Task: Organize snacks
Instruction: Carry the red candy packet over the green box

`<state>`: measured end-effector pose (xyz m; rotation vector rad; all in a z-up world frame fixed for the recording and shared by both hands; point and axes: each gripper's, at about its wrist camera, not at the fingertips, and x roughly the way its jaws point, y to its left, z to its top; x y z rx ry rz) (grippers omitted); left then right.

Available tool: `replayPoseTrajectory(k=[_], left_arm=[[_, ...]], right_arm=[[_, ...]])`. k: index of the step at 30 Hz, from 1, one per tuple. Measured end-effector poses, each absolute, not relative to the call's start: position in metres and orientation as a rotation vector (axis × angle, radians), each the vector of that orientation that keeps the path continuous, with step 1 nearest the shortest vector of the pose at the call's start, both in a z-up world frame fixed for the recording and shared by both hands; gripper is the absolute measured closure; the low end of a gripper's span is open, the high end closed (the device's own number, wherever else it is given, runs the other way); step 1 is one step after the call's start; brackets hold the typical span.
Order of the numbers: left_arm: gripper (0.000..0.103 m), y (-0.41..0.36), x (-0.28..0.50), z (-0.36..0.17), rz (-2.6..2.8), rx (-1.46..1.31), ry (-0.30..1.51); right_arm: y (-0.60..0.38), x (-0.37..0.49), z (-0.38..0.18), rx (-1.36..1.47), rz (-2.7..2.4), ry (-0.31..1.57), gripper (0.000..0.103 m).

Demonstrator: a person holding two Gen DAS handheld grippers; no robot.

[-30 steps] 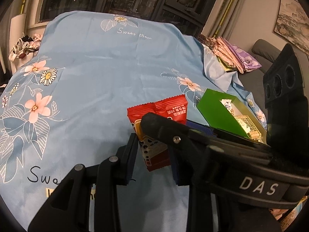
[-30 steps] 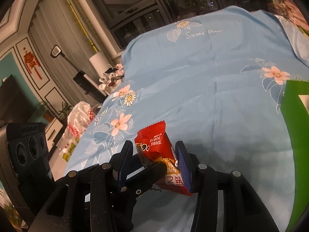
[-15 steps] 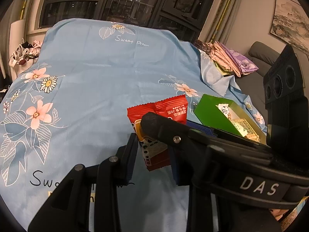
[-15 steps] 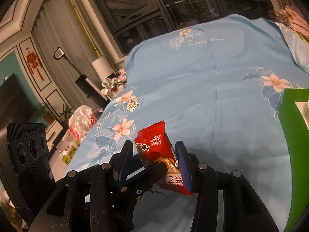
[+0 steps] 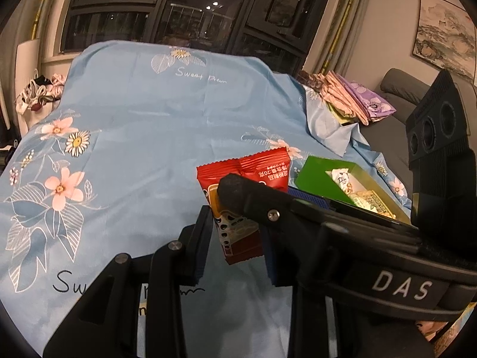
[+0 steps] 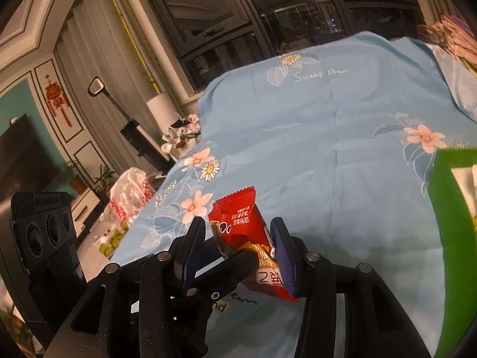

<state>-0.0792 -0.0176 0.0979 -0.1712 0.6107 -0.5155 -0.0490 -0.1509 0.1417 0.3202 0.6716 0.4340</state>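
Blue floral sheet [image 5: 155, 137]; red crinkle-edged snack packet [image 5: 238, 205] between fingers [image 5: 202, 238].

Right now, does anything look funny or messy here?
Yes. A red snack packet is pinched by the left gripper and the right gripper at the same time. It sits tilted between their fingers and is not in the green box.

Blue floral bedsheet [image 5: 143, 137], folded cloths [image 5: 354, 95], grey sofa [image 5: 399, 89], framed painting [image 5: 444, 32].
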Motion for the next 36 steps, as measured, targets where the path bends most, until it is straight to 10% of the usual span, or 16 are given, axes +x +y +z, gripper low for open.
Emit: replayPoseTrajectory(k=[36], left_arm=[[0.072, -0.139, -0.1, 0.166, -0.708, -0.081, 0.54]], right_arm=[[-0.27, -0.098, 0.206, 0.398, 0.265, 0.515, 0.054]])
